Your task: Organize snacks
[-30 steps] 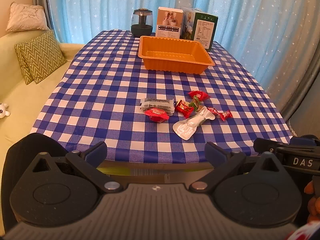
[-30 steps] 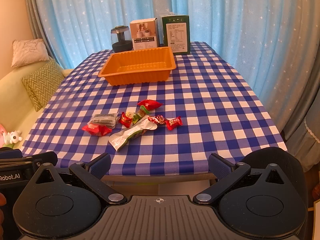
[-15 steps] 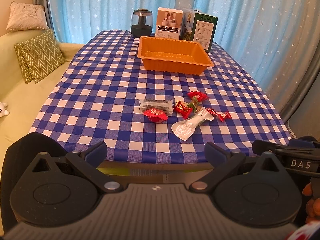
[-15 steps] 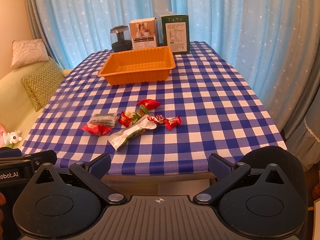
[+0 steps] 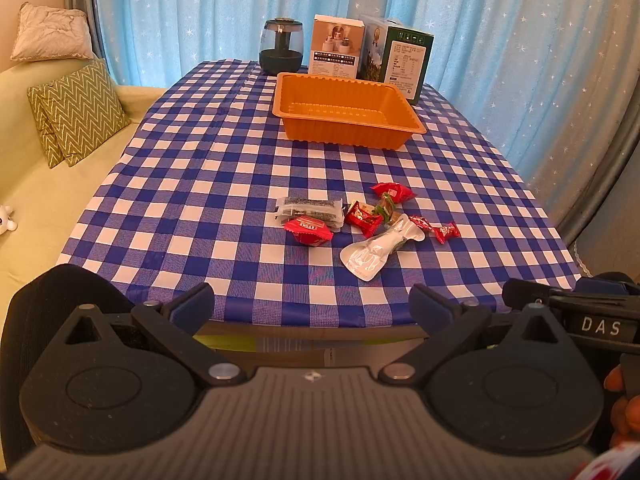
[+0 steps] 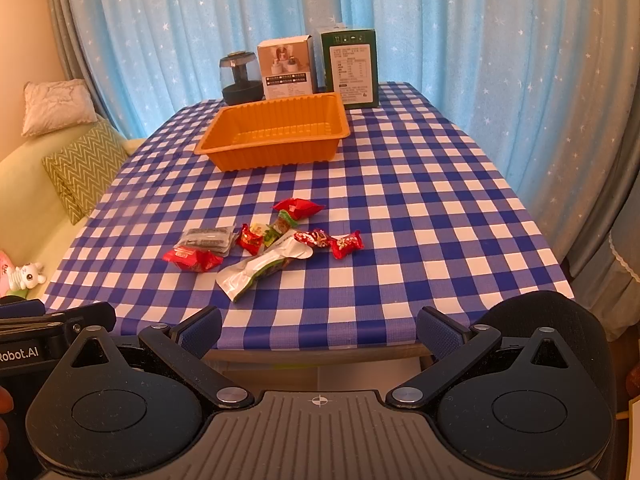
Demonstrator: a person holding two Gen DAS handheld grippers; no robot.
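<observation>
Almost nothing has changed over the last second: the left gripper (image 5: 311,306) and right gripper (image 6: 319,327) have only drifted a touch nearer the tabletop's near edge, both with tongs spread apart and holding nothing. The snacks (image 6: 264,246) lie untouched in a loose cluster close to that near edge, well apart from the empty orange tray (image 6: 276,152) toward the far edge. Organizing has evidently not begun, and a first pick is probably next.
</observation>
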